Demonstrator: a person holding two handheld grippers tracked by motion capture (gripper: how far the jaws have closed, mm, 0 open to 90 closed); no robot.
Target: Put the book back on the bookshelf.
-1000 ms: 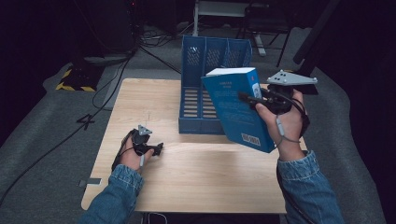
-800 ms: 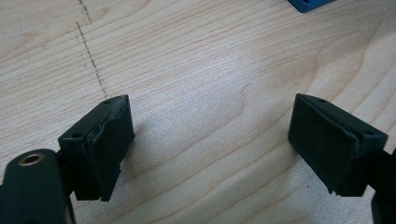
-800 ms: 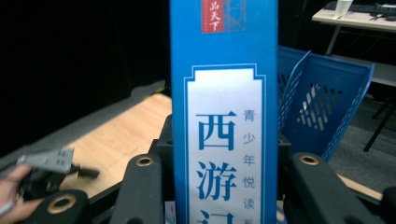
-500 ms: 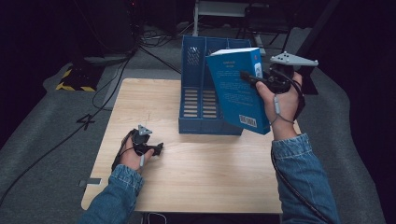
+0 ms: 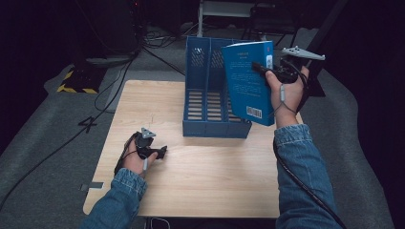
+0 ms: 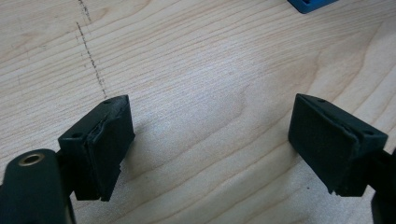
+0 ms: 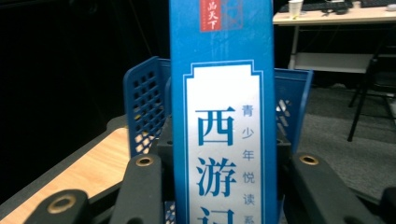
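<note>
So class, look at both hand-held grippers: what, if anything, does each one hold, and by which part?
The right hand-held gripper clamps the blue book across its spine edge, above the file rack. The left hand-held gripper holds nothing; its jaws stand open over the table.

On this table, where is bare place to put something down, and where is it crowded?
The table is bare in front of the rack, between the left gripper and the right sleeve. The strip left of the rack is bare too. It is crowded at the rack's right side, where the right gripper holds the book above it.
</note>
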